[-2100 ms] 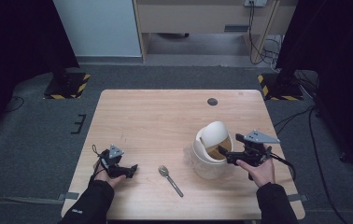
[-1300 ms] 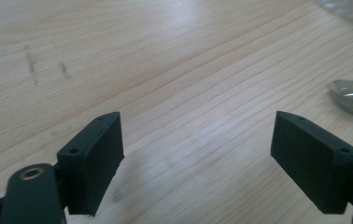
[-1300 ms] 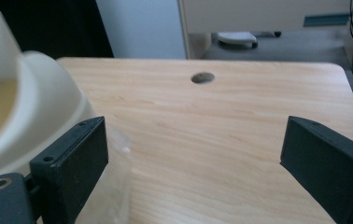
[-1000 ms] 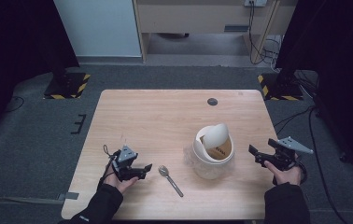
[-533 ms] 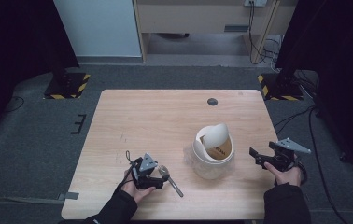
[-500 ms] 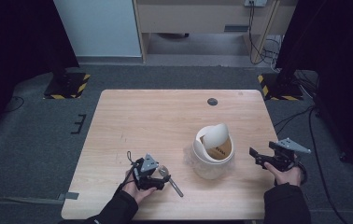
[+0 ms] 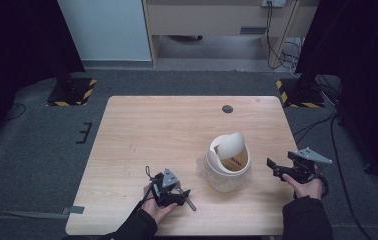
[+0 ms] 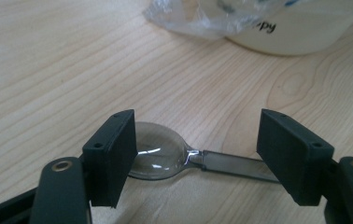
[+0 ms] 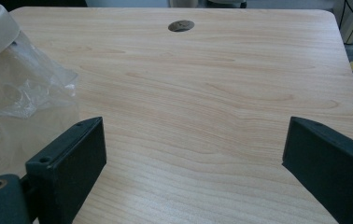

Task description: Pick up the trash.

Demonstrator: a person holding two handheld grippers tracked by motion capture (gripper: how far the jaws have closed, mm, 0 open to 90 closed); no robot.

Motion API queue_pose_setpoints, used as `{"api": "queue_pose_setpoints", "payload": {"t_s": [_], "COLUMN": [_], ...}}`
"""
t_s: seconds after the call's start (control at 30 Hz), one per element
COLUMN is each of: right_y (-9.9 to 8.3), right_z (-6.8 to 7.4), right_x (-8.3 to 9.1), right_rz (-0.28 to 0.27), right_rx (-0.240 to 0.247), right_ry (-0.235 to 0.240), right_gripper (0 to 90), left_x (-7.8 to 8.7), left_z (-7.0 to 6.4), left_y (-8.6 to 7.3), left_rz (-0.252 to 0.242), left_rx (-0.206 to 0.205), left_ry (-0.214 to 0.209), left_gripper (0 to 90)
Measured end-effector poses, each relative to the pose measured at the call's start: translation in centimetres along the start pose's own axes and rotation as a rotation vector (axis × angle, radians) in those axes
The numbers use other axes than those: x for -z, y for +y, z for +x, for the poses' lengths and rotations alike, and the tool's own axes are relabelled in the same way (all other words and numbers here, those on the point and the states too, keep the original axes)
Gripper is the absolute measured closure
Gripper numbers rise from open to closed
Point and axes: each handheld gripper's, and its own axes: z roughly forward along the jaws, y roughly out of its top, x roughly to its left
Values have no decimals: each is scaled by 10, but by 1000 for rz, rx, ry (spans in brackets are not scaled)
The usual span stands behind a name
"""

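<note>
left hand-held gripper (image 8: 198, 158): jaws wide, straddling the spoon (image 8: 165, 156) lying on the surface (image 7: 167, 130)
right hand-held gripper (image 9: 193, 172): wide open, holding nothing, beside the white bin (image 7: 228, 162)

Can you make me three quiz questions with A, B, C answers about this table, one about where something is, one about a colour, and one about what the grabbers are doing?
1. Where is the spoon?
A. Inside the bin
B. On the table between the left gripper's jaws
C. On the floor

2. What colour is the small bin?
A. Creamy white
B. Red
C. Green

3. How are the right gripper's jaws?
A. Shut on the spoon
B. Shut on the plastic bag
C. Open with nothing between them

Answers:
1. B, as the left gripper view shows the spoon's bowl and handle lying on the wood, with a jaw on either side.
2. A, as the high view shows a pale cream tub and lid.
3. C, as the right gripper view shows wide-apart jaws over bare table.
</note>
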Motion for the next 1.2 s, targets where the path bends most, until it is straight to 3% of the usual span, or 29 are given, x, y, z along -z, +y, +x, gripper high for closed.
{"api": "queue_pose_setpoints", "payload": {"t_s": [0.17, 0.4, 0.57, 0.73, 0.83, 0.93, 1.0, 1.2], "right_y": [0, 0, 0, 0, 1, 1, 1, 0], "right_z": [0, 0, 1, 0, 0, 0, 0, 0], "right_x": [0, -1, -1, 0, 1, 0, 0, 0], "right_rz": [1, 3, 3, -1, -2, 2, 3, 7], "right_rx": [0, 0, 2, -3, -3, -2, 0, 0], "right_ry": [1, 4, 7, 5, 6, 9, 10, 14], "right_gripper": [62, 61, 61, 61, 61, 61, 61, 62], "left_x": [-2, -4, 0, 11, 14, 14, 13, 15], "left_z": [4, 21, 28, 26, 23, 20, 20, 23], "left_y": [-1, 0, 1, 2, 1, -3, -4, -3], "left_rz": [20, 4, 5, 2, 35, 84, 85, 92], "left_rx": [-46, -75, -40, 11, 45, 81, 100, 95], "left_ry": [15, -13, 19, 88, 130, 135, 135, 129], "left_gripper": [276, 293, 353, 348, 353, 377, 394, 526]}}
